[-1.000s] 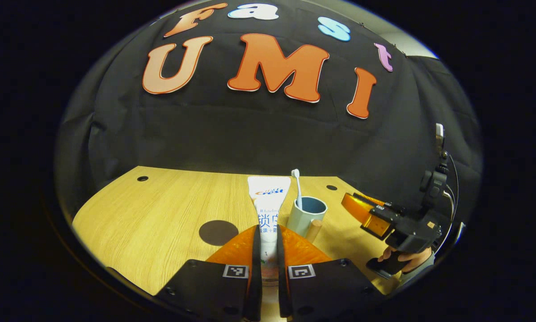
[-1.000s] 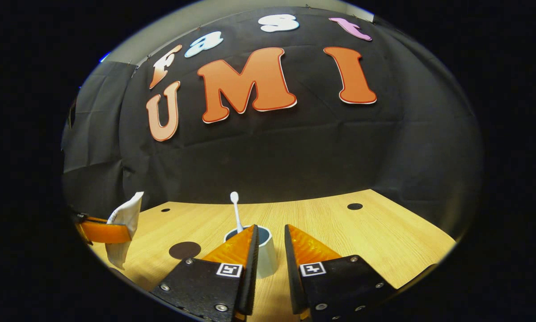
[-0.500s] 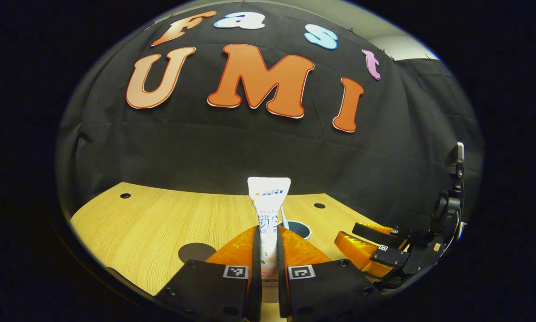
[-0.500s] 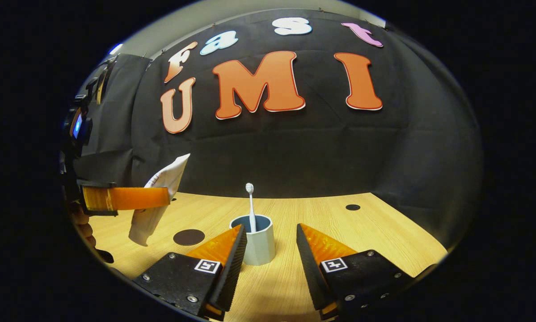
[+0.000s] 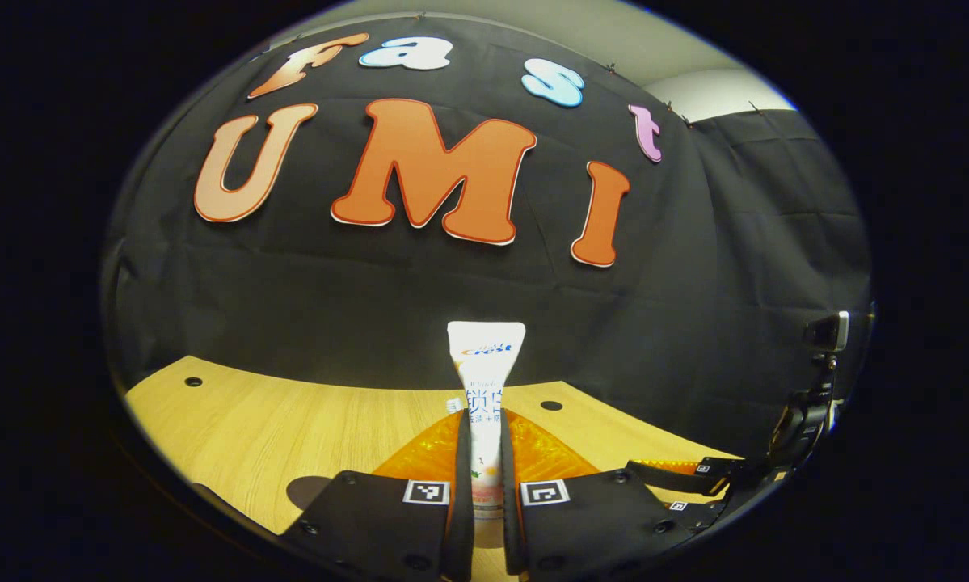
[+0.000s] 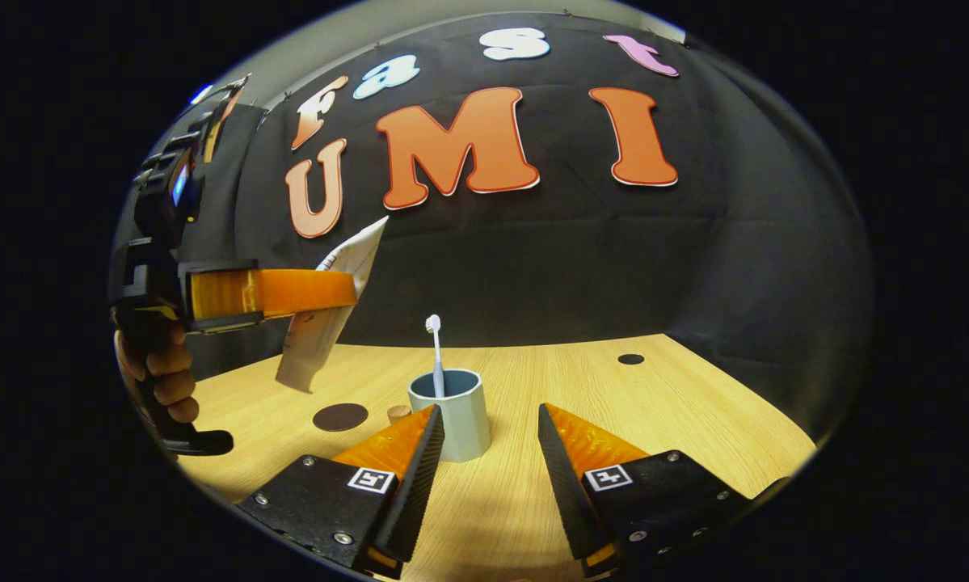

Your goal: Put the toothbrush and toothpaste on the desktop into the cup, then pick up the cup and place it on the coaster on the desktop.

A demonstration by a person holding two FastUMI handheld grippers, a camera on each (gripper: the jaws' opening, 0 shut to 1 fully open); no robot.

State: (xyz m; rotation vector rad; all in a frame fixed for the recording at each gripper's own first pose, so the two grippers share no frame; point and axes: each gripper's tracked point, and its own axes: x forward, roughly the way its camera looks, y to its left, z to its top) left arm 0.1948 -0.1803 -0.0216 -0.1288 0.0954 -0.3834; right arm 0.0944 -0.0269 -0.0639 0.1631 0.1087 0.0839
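Note:
A white toothpaste tube [image 5: 484, 356] stands upright between the orange fingers of my left gripper [image 5: 484, 416], which is shut on it. In the right gripper view that left gripper [image 6: 347, 291] holds the toothpaste [image 6: 314, 347] tilted in the air, up and to the left of the cup [image 6: 452, 420]. The pale cup stands on the wooden table [image 6: 678, 420] with a white toothbrush [image 6: 436, 356] upright in it. My right gripper [image 6: 488, 412] is open just in front of the cup, holding nothing. A dark round coaster [image 6: 340, 417] lies left of the cup.
A hand [image 6: 161, 372] grips the left gripper's handle at the left. The cup's wooden handle [image 6: 399, 414] points toward the coaster. Small dark holes [image 6: 631, 359] mark the table near the back. The right gripper [image 5: 678, 485] shows low at the right of the left gripper view.
My left gripper has risen with the toothpaste and come closer to the cup. My right gripper's fingers have spread apart, and the cup stands a little farther from them.

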